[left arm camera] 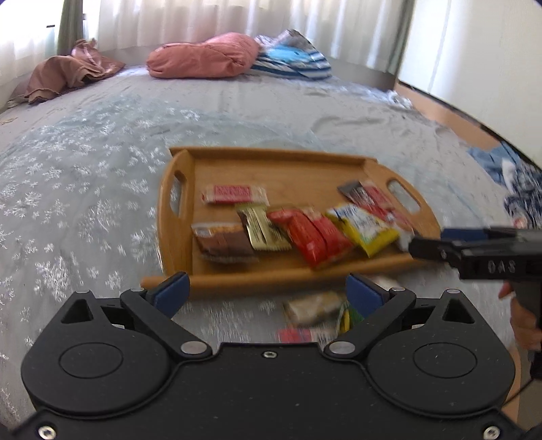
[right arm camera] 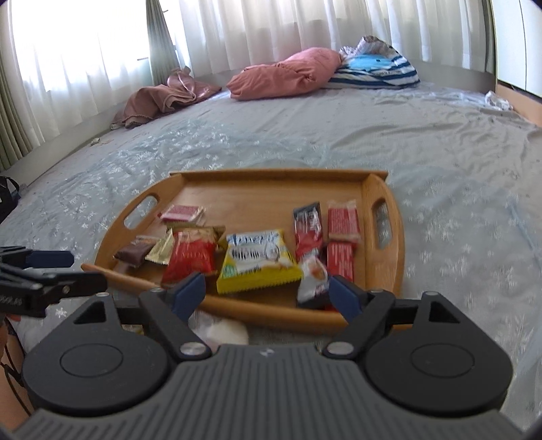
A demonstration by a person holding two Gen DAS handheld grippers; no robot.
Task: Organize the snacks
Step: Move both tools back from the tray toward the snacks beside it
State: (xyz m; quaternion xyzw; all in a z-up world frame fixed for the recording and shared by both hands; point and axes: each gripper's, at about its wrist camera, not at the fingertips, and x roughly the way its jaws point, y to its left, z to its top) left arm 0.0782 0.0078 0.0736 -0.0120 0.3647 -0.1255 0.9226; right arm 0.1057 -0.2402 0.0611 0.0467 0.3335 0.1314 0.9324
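- Snacks (left arm camera: 305, 233) in the left wrist view lie in a loose row on the wooden tray (left arm camera: 271, 162) at frame centre, on the bed; a few more packets (left arm camera: 311, 311) sit off the tray, lower centre. Left tool (left arm camera: 267, 291) is spread, holding nothing.
- Right wrist view: the yellow packet (right arm camera: 257, 260) looks light, crinkly and slippery, so pinch a sealed edge. Right tool (right arm camera: 267, 291) is spread and empty.

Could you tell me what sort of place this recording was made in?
Most likely a bedroom: the wooden tray of snacks sits on a bed with a snowflake-patterned cover, pillows lie at its far end, and sheer curtains hang behind.
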